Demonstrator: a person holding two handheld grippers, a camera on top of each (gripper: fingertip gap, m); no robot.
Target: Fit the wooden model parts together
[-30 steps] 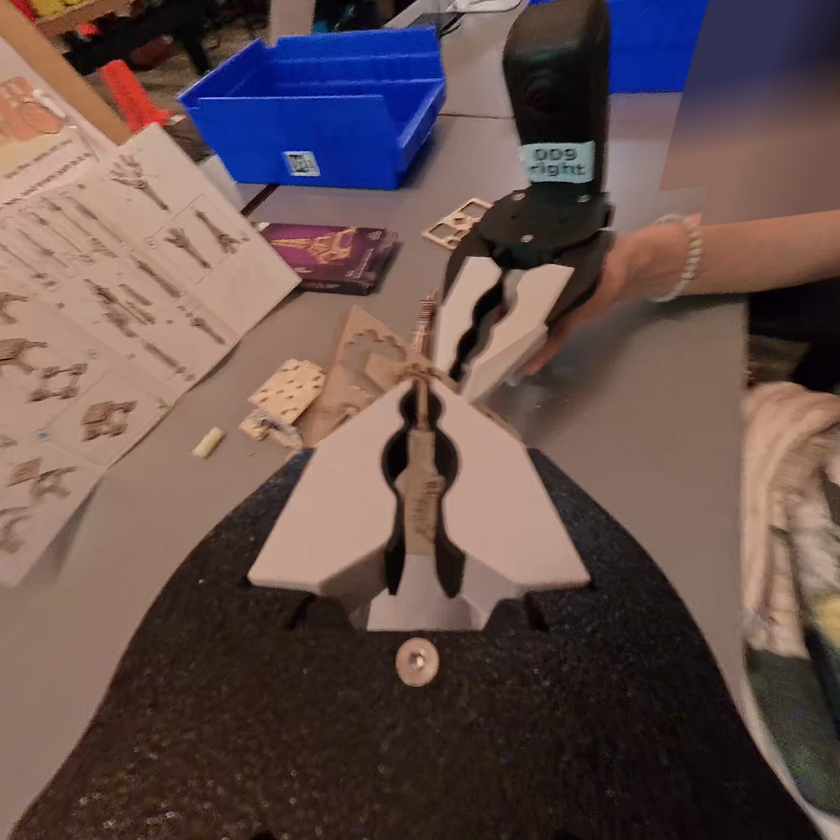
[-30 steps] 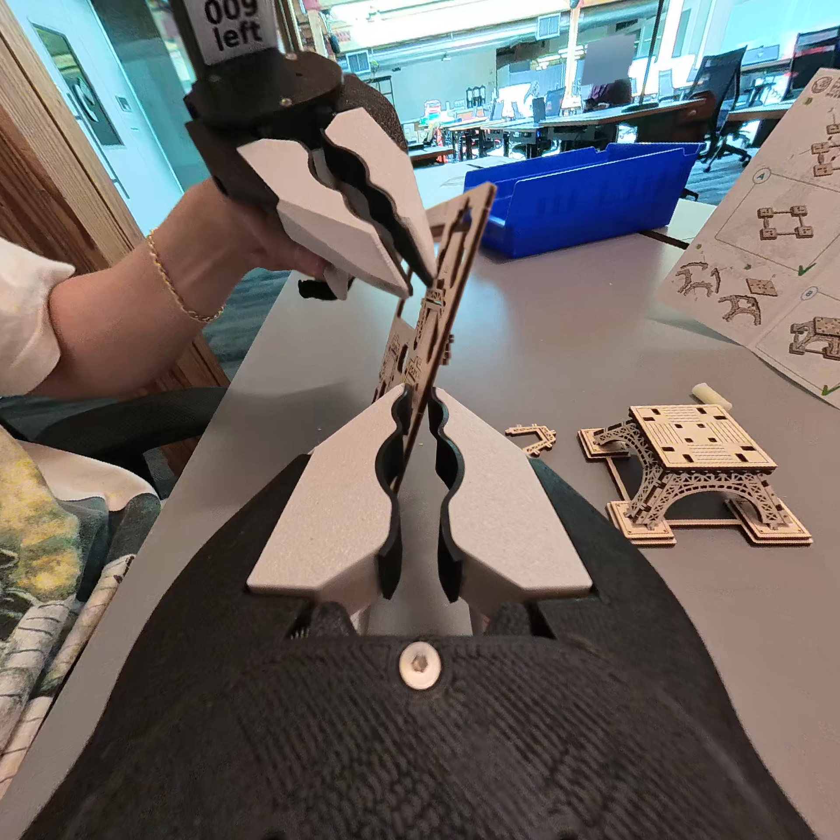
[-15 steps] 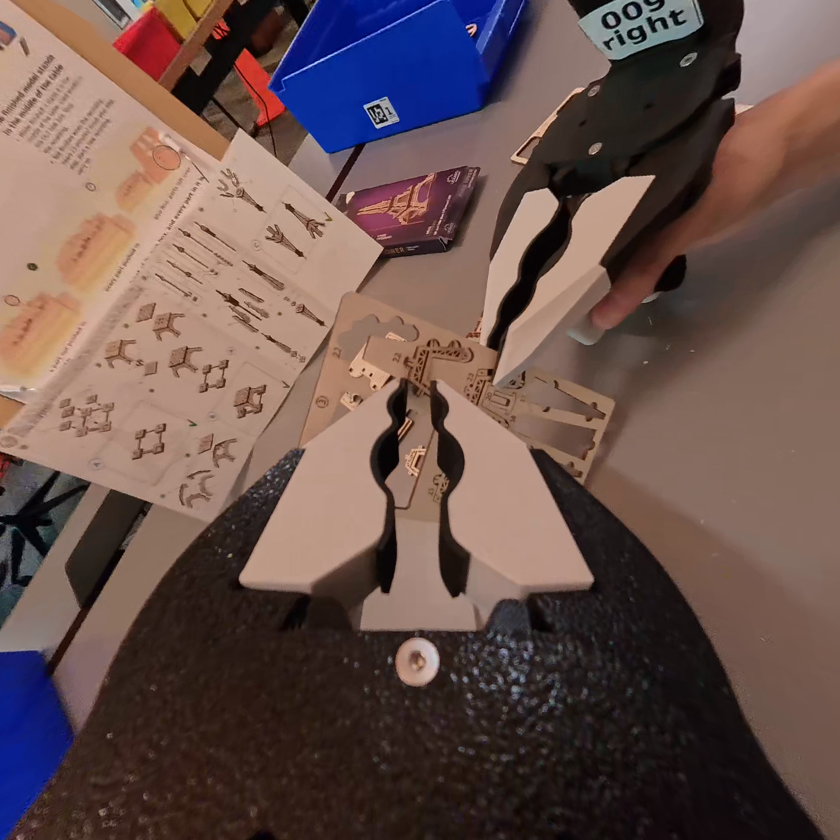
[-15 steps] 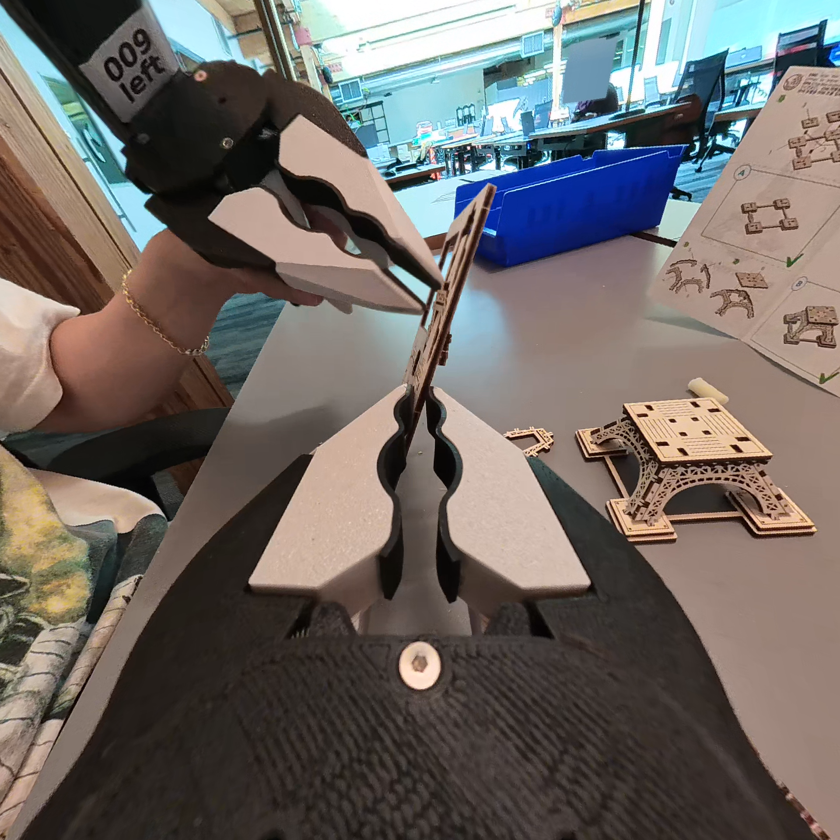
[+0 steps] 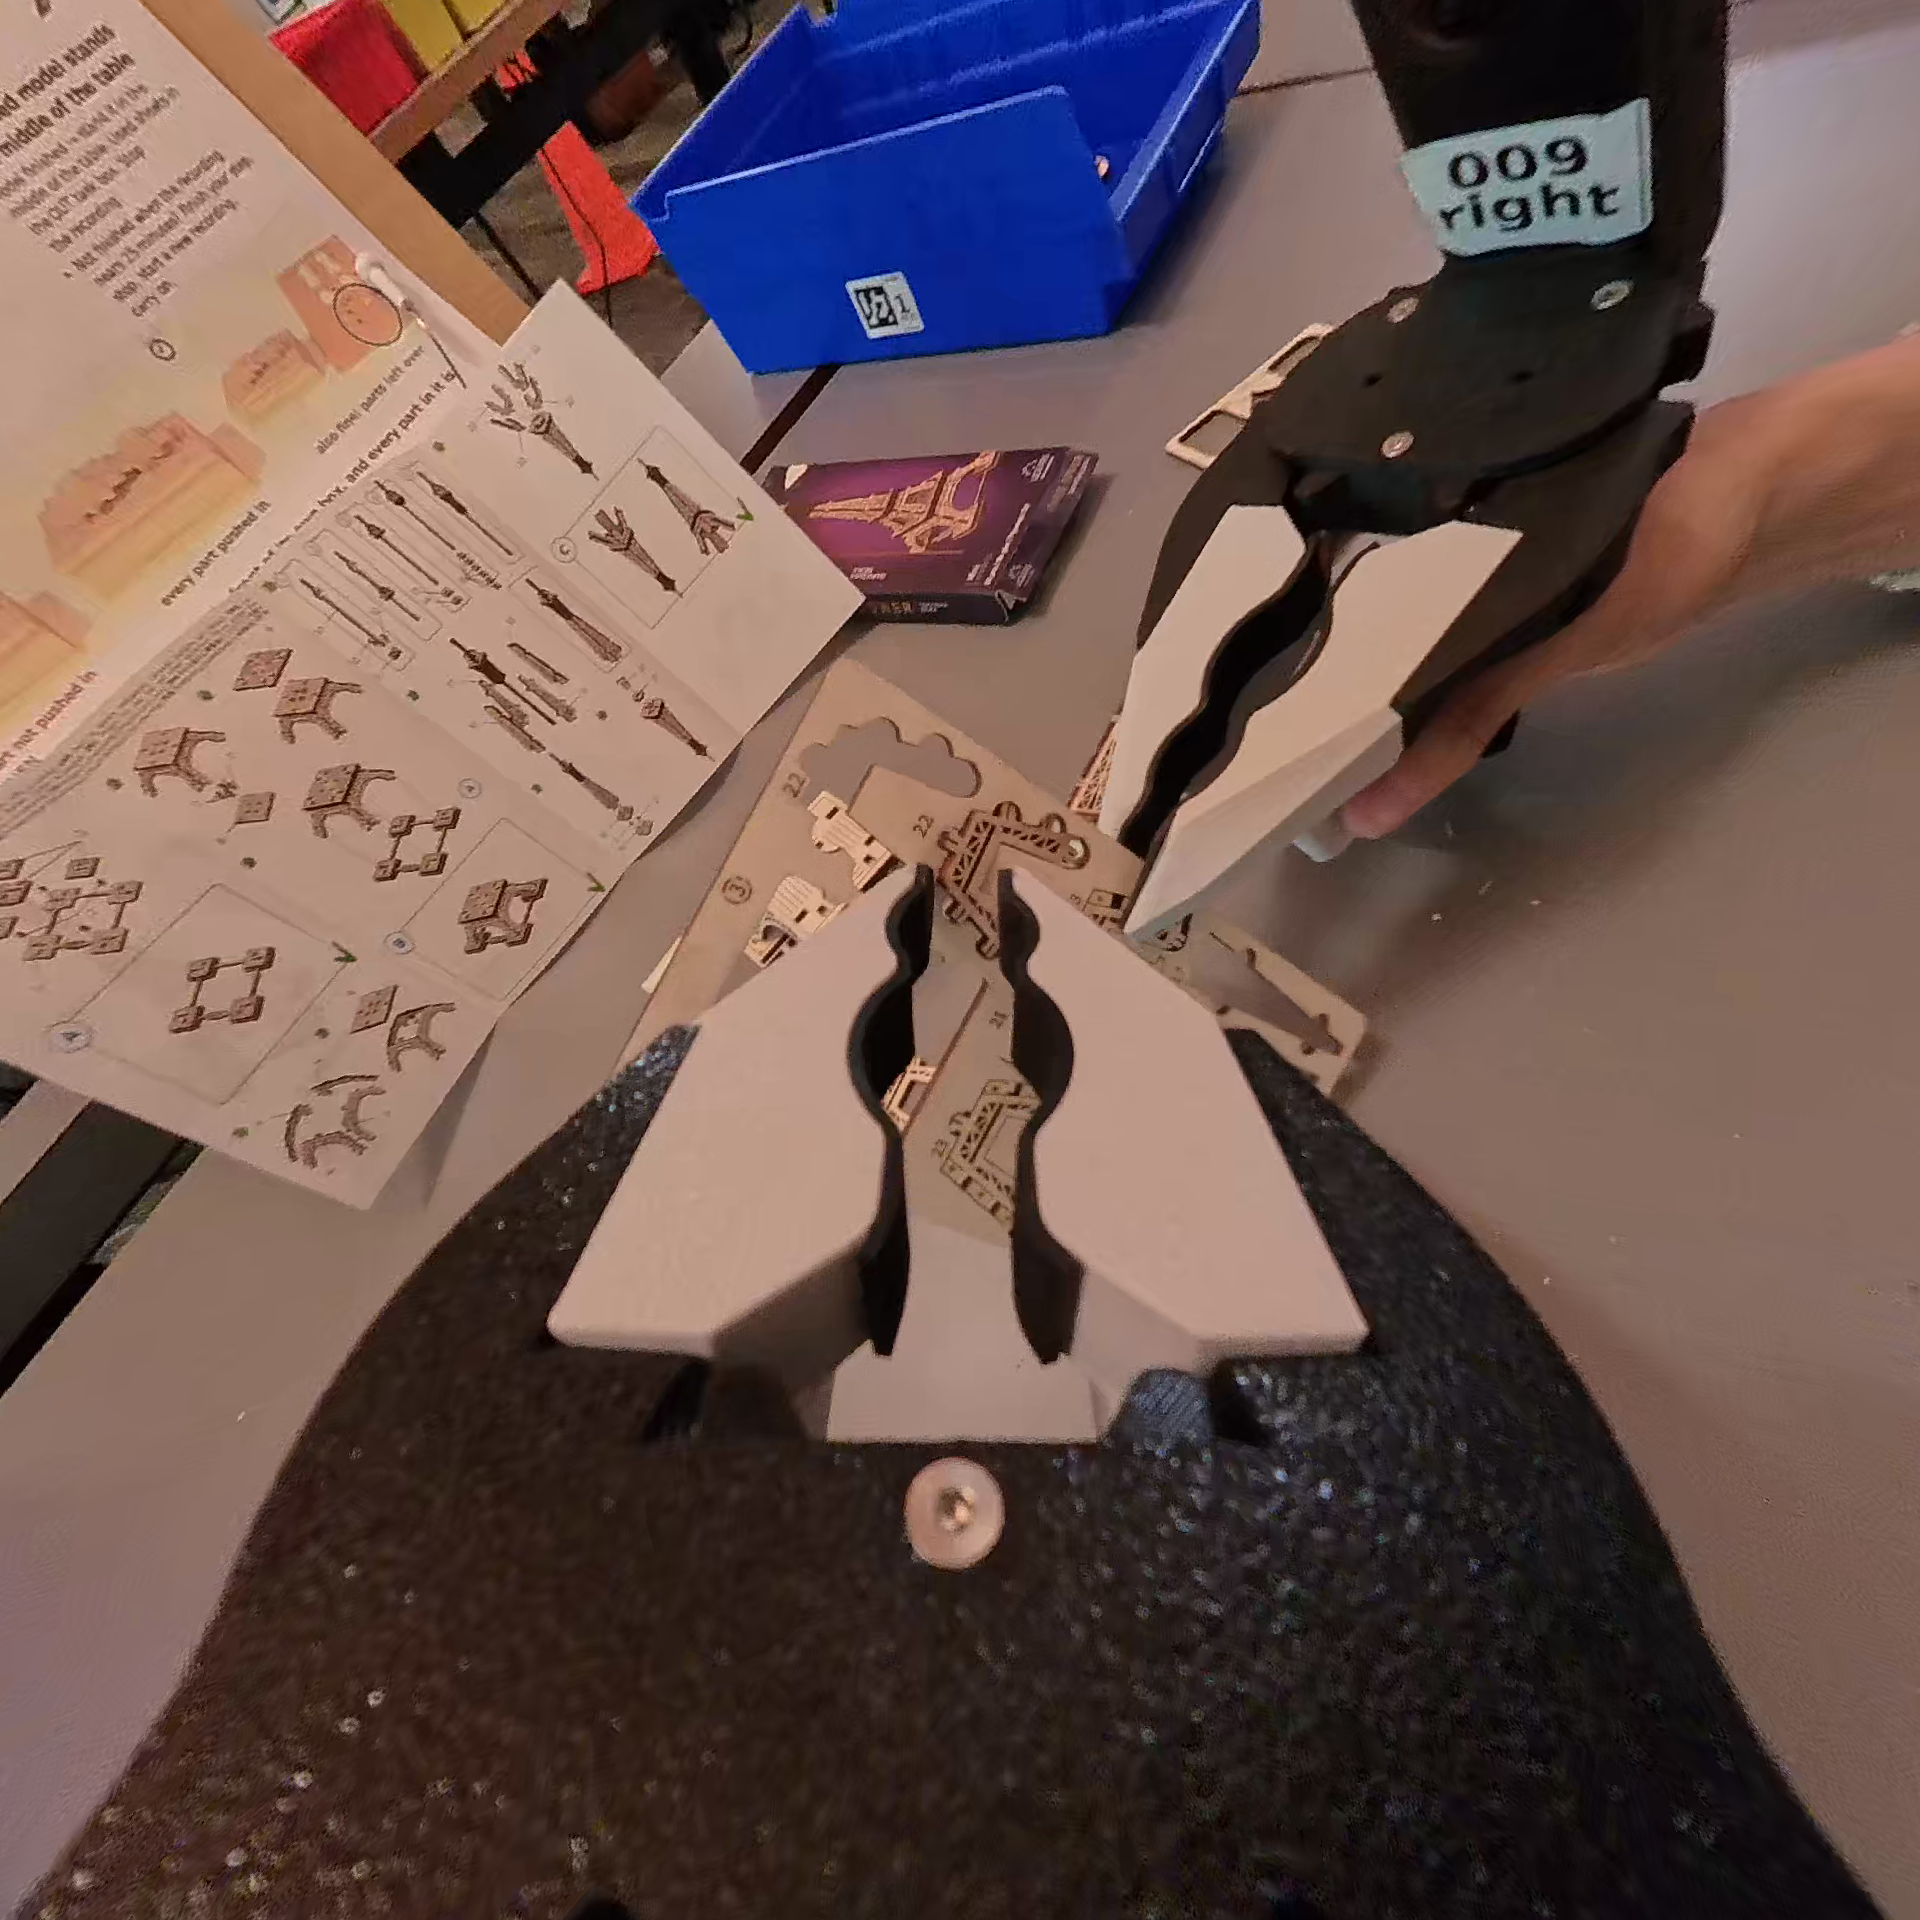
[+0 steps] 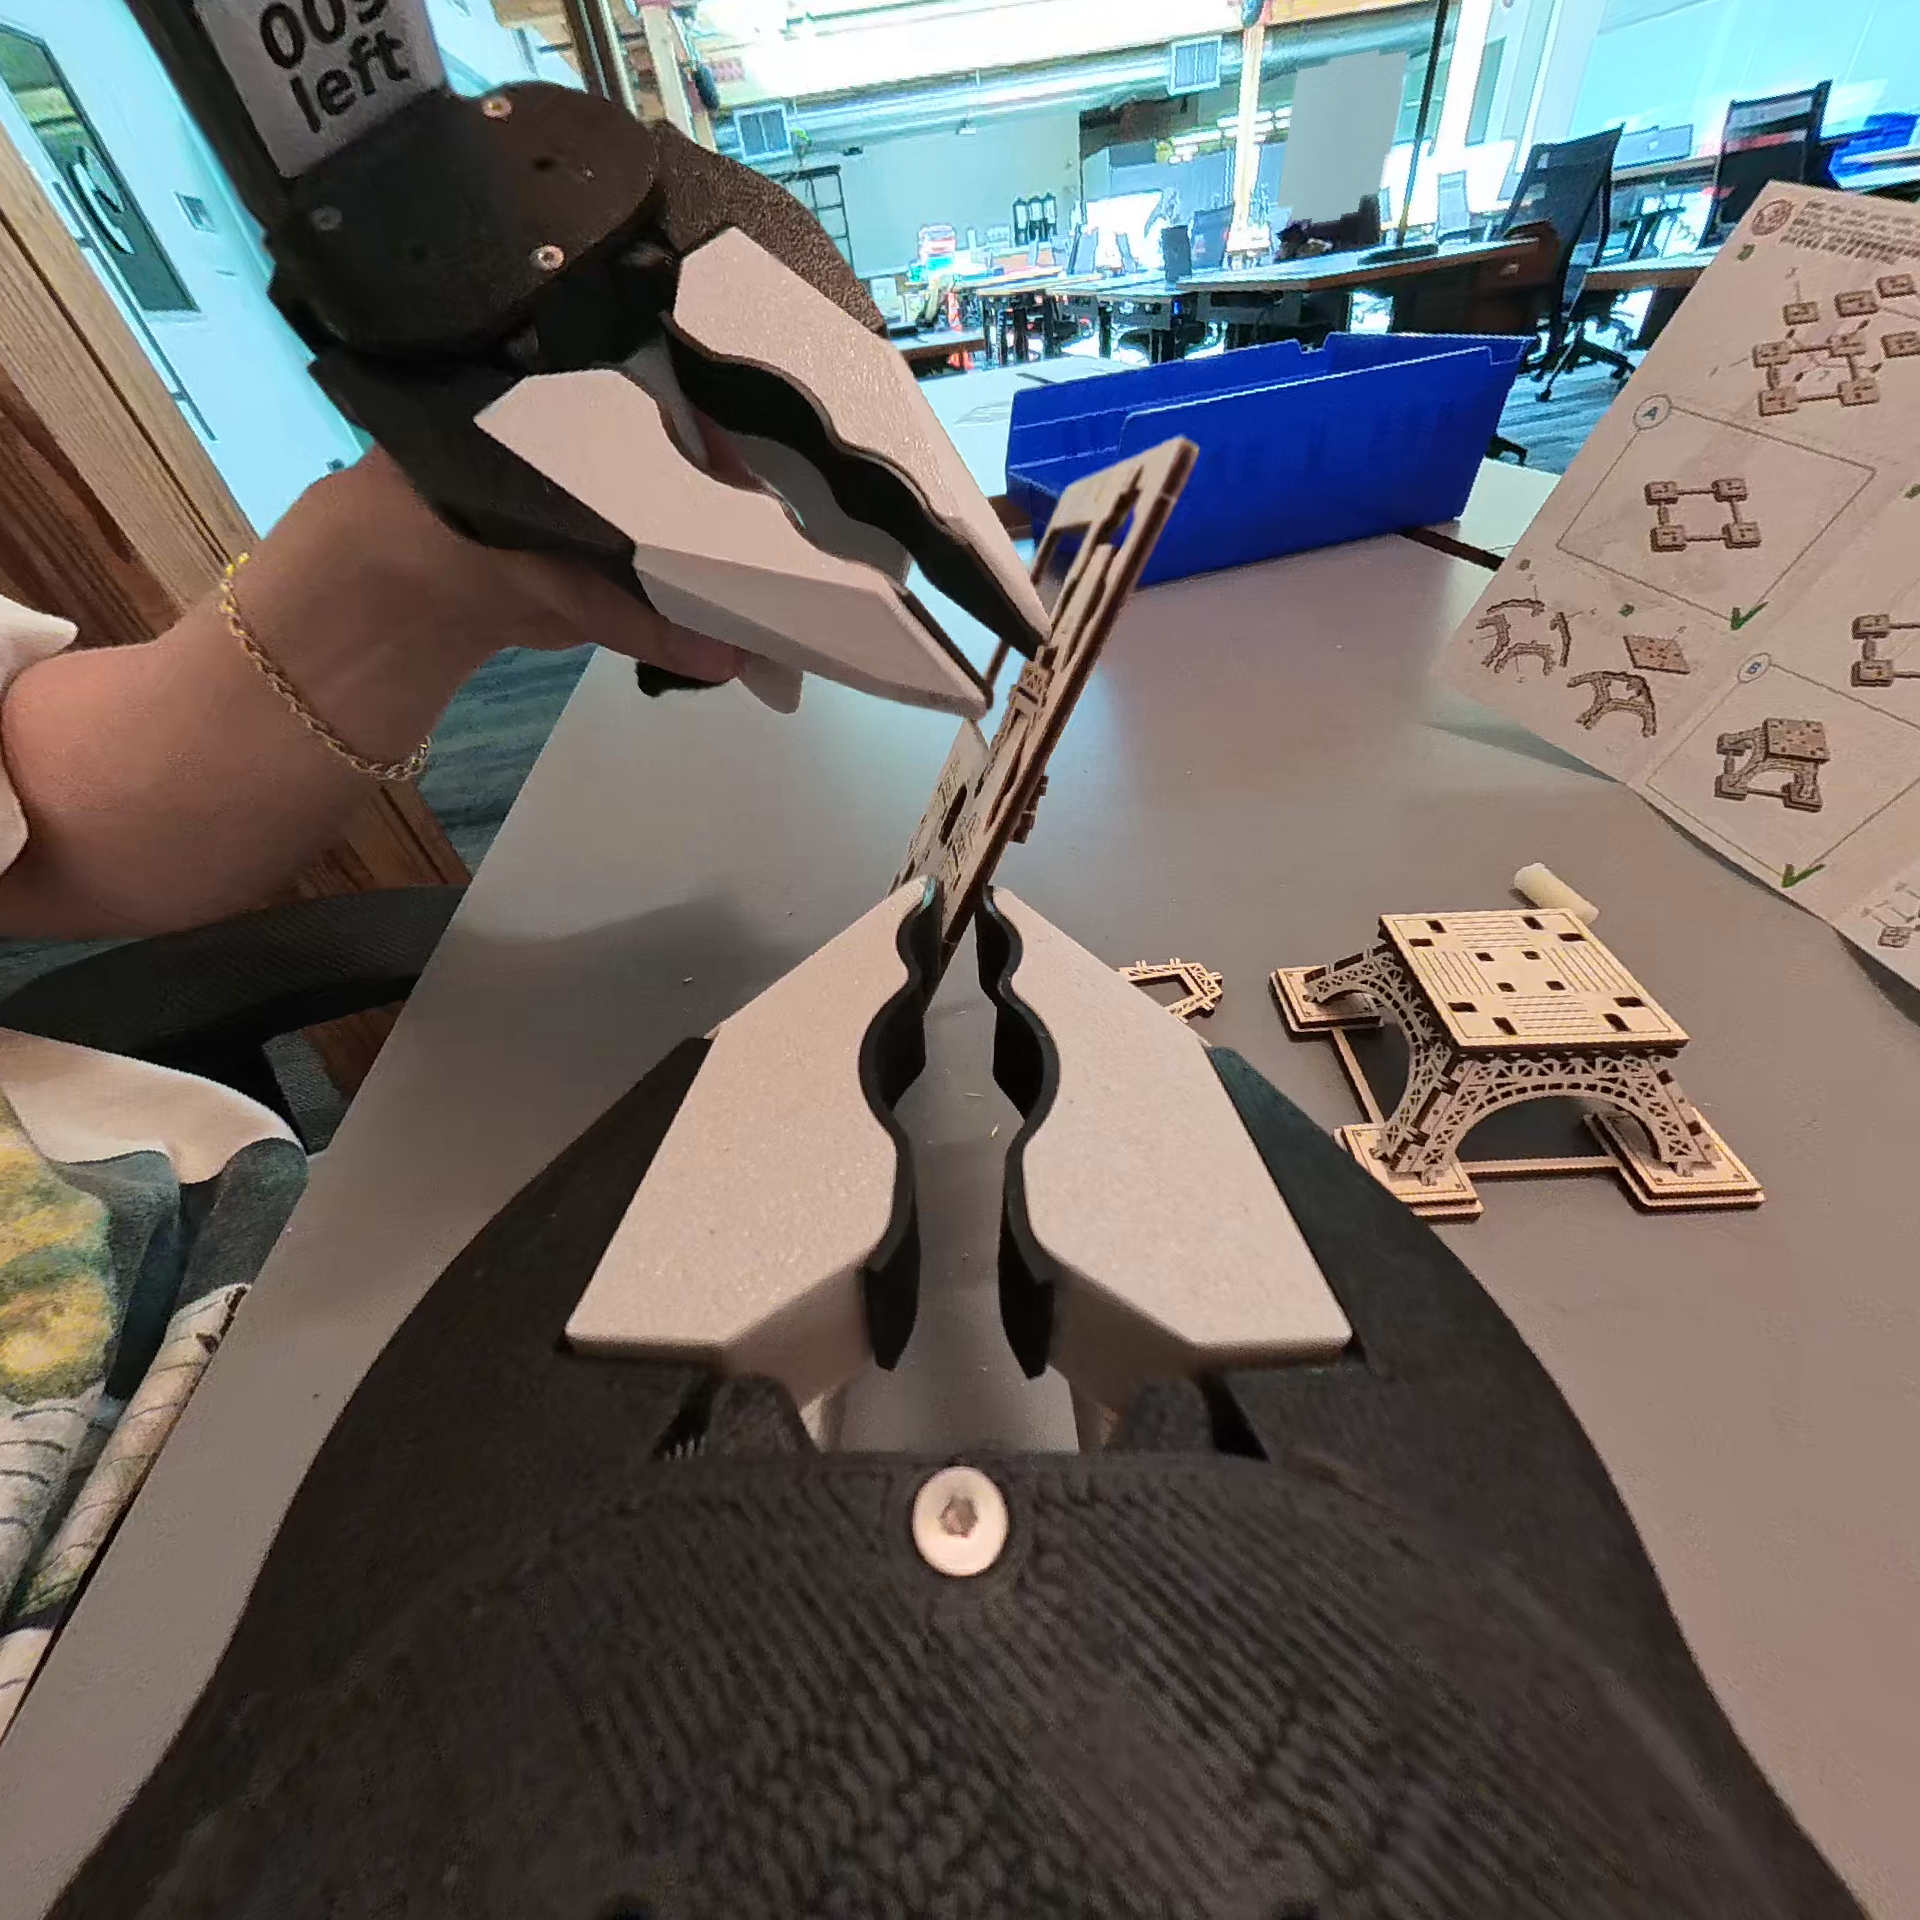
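Right wrist view: right hand-held gripper (image 6: 961,909) pinching wooden sheet (image 6: 1049,686), left hand-held gripper (image 6: 1013,665) spread; blue bin (image 6: 1299,436) contents hidden.

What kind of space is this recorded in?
Likely an open-plan office or lab used as a work area. Behind the grey table stand rows of desks with office chairs, and a blue parts bin and an instruction sheet sit on the table.
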